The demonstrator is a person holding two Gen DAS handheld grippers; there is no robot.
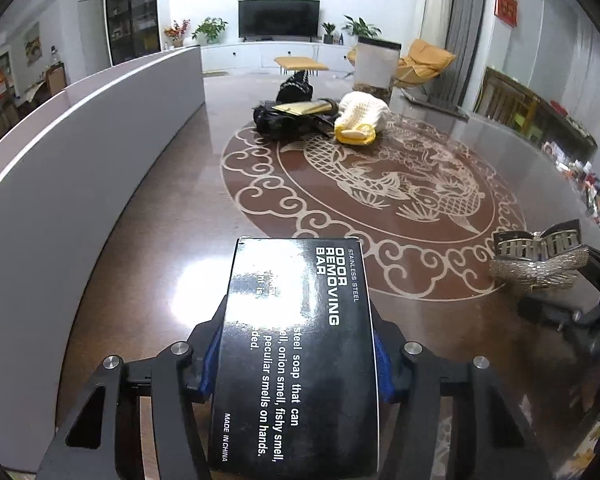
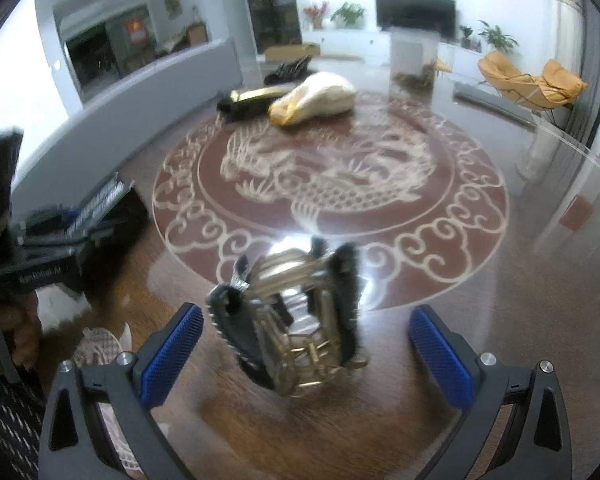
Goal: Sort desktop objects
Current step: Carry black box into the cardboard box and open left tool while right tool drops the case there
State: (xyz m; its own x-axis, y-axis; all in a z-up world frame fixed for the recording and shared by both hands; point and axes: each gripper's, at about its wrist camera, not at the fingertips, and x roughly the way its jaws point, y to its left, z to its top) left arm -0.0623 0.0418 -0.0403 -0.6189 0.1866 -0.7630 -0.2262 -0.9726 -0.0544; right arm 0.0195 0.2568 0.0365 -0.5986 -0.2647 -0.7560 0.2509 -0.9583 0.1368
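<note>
Black box (image 1: 300,344), printed "Odor Removing Bar": clamped between the blue pads (image 1: 382,368) of the left gripper (image 1: 296,360), near edge of the tabletop (image 1: 148,240). Hair claw (image 2: 296,320), black and gold: lying on the tabletop between the spread fingers of the right gripper (image 2: 304,344), pads clear of it on both sides, gripper released. Far side of the tabletop: white and yellow knitted item (image 1: 360,118) beside a black heap (image 1: 288,120) topped by a gold packet (image 1: 300,107); clear jar (image 1: 376,66) behind them. Grey partition (image 1: 80,140) along the left.
</note>
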